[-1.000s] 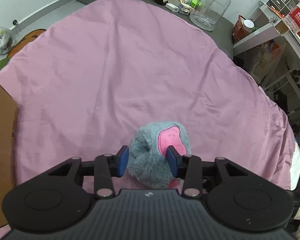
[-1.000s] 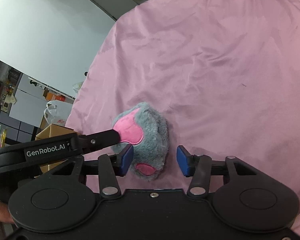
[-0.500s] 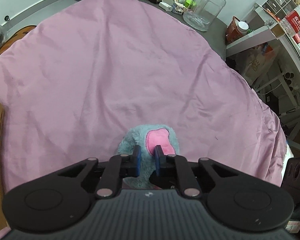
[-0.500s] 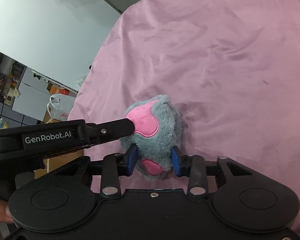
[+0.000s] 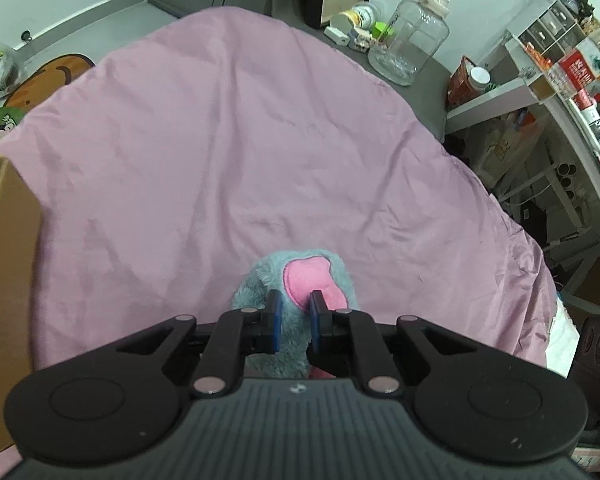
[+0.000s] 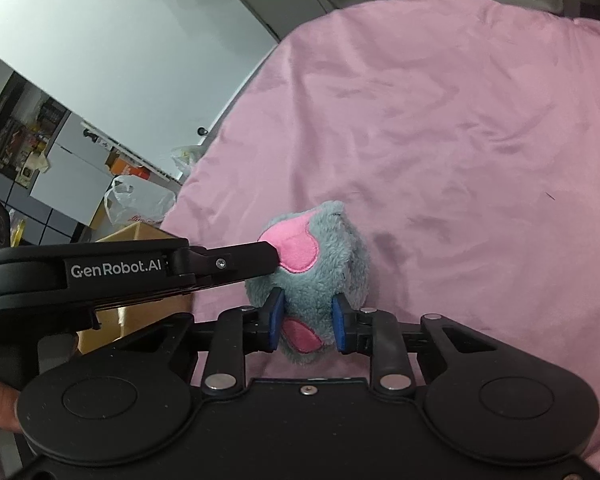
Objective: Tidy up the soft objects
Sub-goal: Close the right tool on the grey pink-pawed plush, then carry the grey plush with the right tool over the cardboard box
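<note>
Since a second ago both claws have closed in on the plush toy point(image 5: 300, 280), which was then lying loose between their open pads; the cardboard box point(image 5: 8, 264) has also come further into the left wrist view.

The pink sheet point(image 5: 228, 152) covers nearly the whole surface, wrinkled in shallow creases. Past its far edge is a dark grey floor with a clear plastic jug point(image 5: 408, 46) and small containers beside it. White shelving point(image 5: 548, 92) crowded with bottles and boxes runs down the right side. The cardboard box stands at the sheet's left edge, and a white plastic bag point(image 6: 138, 200) lies near it.

The grey, pink-patched plush toy sits on the sheet near its near edge. The left claw point(image 5: 294, 322) is clenched on the toy at its large pink patch, and the right claw point(image 6: 306, 322) grasps its lower body, blue pads pressed into the fur.
</note>
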`<state>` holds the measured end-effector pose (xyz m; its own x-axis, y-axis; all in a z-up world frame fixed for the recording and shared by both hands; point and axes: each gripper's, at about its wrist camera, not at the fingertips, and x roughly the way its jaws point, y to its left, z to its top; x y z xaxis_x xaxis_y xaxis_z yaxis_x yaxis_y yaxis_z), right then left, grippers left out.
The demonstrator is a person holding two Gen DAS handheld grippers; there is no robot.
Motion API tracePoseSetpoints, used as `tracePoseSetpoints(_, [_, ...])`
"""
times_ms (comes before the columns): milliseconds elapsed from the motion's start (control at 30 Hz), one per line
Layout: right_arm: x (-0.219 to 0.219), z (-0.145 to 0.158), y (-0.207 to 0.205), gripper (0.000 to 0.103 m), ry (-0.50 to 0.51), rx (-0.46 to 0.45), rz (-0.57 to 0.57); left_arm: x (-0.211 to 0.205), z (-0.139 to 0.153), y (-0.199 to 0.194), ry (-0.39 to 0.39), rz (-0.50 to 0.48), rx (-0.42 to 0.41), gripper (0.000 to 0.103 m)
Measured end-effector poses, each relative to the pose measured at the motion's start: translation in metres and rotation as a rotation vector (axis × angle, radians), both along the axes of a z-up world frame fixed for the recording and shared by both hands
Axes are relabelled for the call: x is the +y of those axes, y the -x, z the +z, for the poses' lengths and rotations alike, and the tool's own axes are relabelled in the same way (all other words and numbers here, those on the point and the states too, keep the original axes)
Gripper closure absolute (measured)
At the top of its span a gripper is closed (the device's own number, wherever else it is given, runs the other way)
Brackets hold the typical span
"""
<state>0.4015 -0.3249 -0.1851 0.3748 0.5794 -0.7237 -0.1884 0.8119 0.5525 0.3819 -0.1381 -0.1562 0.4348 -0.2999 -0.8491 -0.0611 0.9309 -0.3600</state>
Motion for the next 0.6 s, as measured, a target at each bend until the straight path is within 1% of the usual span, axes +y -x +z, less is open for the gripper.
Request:
tracePoseSetpoints(233, [0.017, 0.025, 0.015, 0.079, 0.005, -0.045, 0.029, 0.018, 0.023, 0.020, 0.003, 0.024, -0.033, 0.090])
tracePoseSetpoints(600, [0.041, 0.055, 0.042, 0.079, 0.009, -0.100, 0.055, 0.046, 0.051, 0.054, 0.020, 0.058, -0.073, 0.090])
